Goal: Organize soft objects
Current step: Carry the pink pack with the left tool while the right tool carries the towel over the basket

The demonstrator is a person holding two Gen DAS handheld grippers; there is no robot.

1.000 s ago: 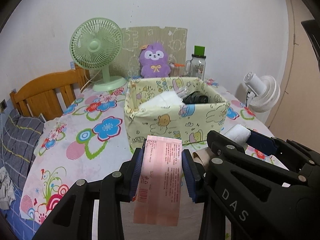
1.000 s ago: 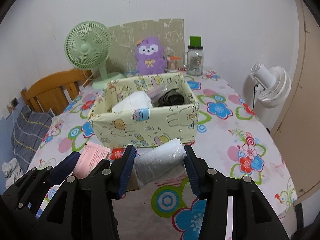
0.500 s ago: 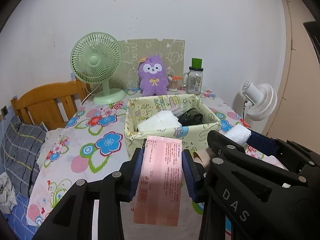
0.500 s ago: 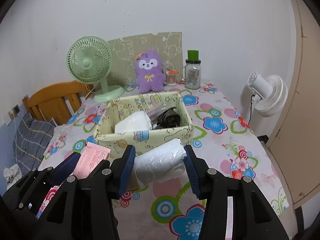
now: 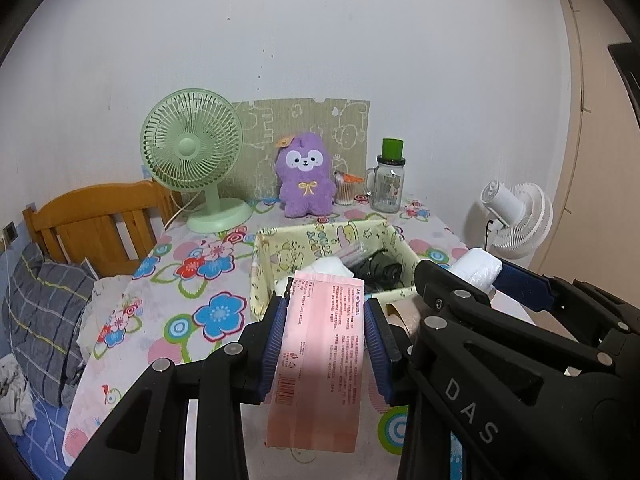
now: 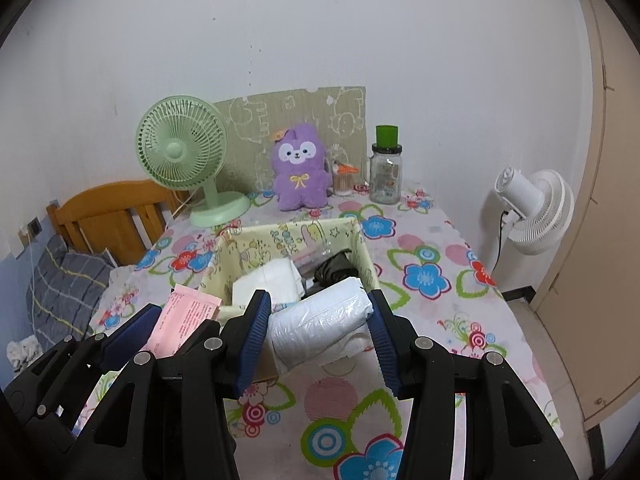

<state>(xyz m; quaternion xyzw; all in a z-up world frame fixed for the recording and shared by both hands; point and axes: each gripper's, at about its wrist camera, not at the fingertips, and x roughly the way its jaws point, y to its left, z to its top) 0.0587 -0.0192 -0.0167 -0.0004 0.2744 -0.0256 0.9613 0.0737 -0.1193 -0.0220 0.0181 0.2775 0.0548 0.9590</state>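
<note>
Soft things are held above the table, near the yellow box (image 6: 224, 276). A pink packet (image 5: 320, 344) is pinched by the left gripper (image 5: 325, 344), a white wrapped roll (image 6: 320, 324) by the right gripper (image 6: 318, 334). Next, both likely must be dropped inside.

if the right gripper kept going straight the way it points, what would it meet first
Most likely the yellow storage box: the right gripper, shut on a white wrapped pack, points down at its open top, so the pack would probably reach the white and black things inside first. Depth is unclear.
</note>
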